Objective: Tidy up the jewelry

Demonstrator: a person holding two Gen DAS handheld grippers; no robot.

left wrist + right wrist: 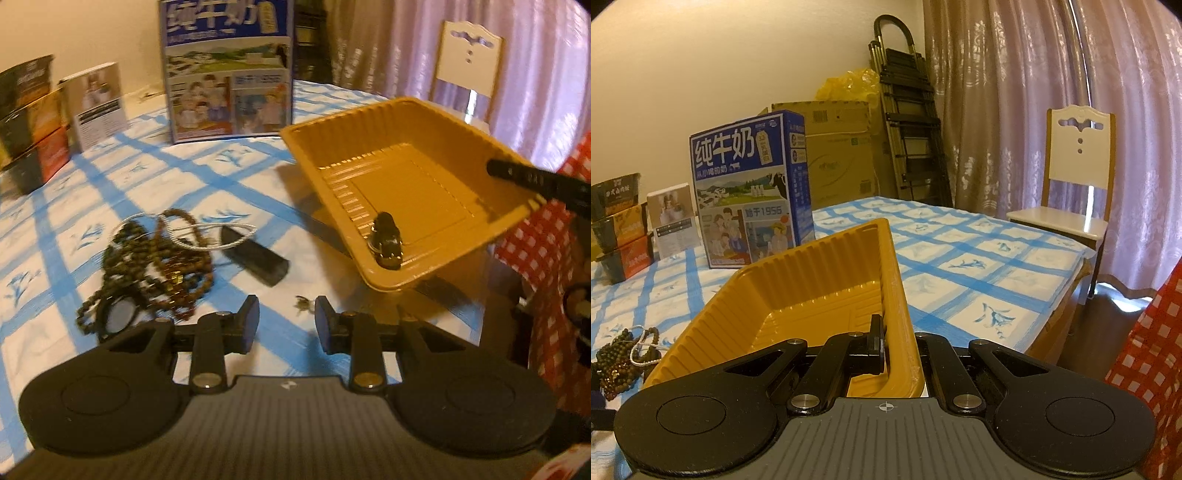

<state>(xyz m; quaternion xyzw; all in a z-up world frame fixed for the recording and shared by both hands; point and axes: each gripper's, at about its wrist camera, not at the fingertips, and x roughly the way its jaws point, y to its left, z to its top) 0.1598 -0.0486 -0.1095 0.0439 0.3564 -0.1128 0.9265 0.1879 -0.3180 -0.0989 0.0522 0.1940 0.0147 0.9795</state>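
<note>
- pale wall and pinkish curtains (1015,110) behind; white-backed chair (1078,155) at the far edge of a table (960,266) under a blue-and-white checked cloth.
- folded stepladder (908,122) and cardboard carton (838,155) against the wall, past the table.
- blue milk box (750,192) upright at the far side of the table, with a small white box (674,225) and a stack of dark snack boxes (620,225) to its left.
- red-and-white checked fabric (1148,354) at the right edge of both views.
- yellow tray (406,184) tilted, near corner low over the table, far rim raised.
- small dark trinket with a metal ring (386,240) inside the tray, resting in its low near corner.
- right gripper (897,350) clamped on the tray's right rim: jaws narrow, one finger inside the wall, the other outside.
- in the left wrist view, the right gripper's dark finger (517,177) visible over the tray's right rim.
- left gripper (286,325) low over the table, jaws wide and holding nothing.
- tiny metal piece (303,302) on the cloth just ahead of the left jaws, too blurred to identify.
- heap of beaded necklaces (155,262), brown and dark olive, on the table left of the tray, a silver cord loop (210,232) across the top.
- dark oblong block (255,254) just beside the beads, between them and the tray.
- round dark-framed pendant (120,314) at the near edge of the heap.
</note>
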